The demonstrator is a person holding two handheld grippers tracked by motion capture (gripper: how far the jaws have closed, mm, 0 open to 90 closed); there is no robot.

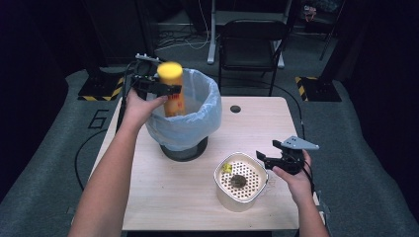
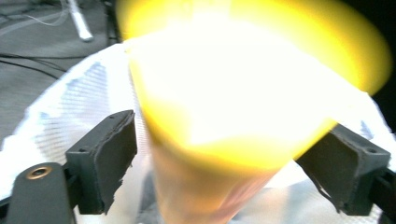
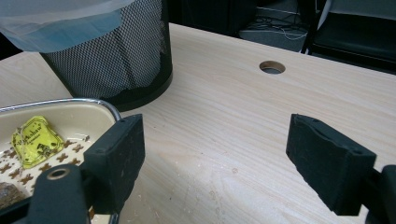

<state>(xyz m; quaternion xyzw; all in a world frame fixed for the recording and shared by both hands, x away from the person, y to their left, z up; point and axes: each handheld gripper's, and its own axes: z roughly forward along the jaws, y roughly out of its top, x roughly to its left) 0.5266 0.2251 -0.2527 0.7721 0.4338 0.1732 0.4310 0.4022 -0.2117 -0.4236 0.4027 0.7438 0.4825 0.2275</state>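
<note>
Yellow-capped can [image 1: 171, 89]: in the high view you have it over the lined bin [image 1: 197, 123], your left gripper [image 1: 159, 89] beside it (blurred, so contact is unclear). Your right gripper [image 1: 269, 160] idles at the cream container [image 1: 240, 182] on the pale wooden table [image 1: 173, 197]; black chair and dark floor beyond. Left gripper view: can [image 2: 224, 121] between parted pads [image 2: 109, 154], apparently released, drop not finished. Right gripper view: jaws apart on nothing; a yellow wrapper [image 3: 36, 140] remains to bin.

Pale matt wood-grain worktop [image 3: 243, 121]; black metal mesh bin [image 3: 121, 56] lined with thin blue plastic bag [image 1: 197, 123]; glossy cream perforated tray [image 1: 240, 181].
</note>
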